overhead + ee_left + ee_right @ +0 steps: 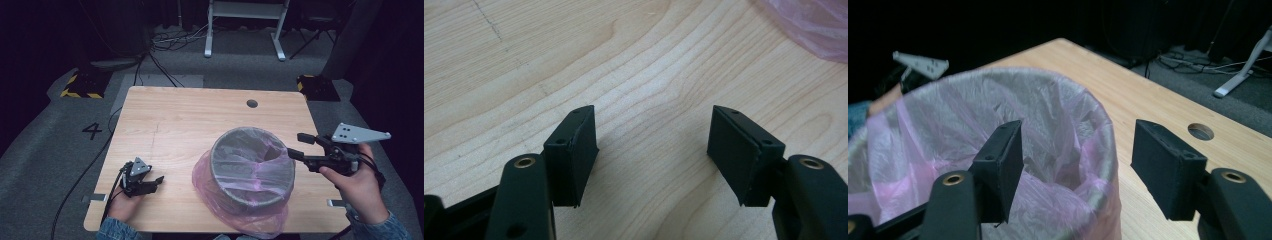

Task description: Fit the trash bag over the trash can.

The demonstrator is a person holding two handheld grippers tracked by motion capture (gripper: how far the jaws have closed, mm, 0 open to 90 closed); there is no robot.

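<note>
Grey round waste bin (251,167) sits on the right half of the wooden counter (175,120), upright, mouth up. It is lined with a thin translucent pink plastic bag (235,210). Bag film is stretched over the rim and wrinkled down inside; slack bunches out around the bin's base on the left and near sides, lying on the counter top. Film is see-through enough that the grey wall shows behind it. In the right gripper view the pink bag (1048,130) folds over the bin rim (1098,107), with creases running down into the bin.

Right claw (298,146) is held just beside the bin's right rim, above the counter, pointing left toward the bin. Its jaws stand apart, released, nothing pinched between the pads; in its own view one jaw hangs over the bag-lined mouth, the other over the outside of the rim. Whether a pad touches the film cannot be told. Grey three-cornered plate sits on top of it.

Left claw (156,181) is low on the near left part of the counter, well apart from the bin. Jaws open, released, bare wood between them (654,145); an edge of the pink bag (814,25) shows at the far corner.

Round cable hole (252,103) is in the counter's far side. Floor: grey carpet with a "4" marking (92,131).
</note>
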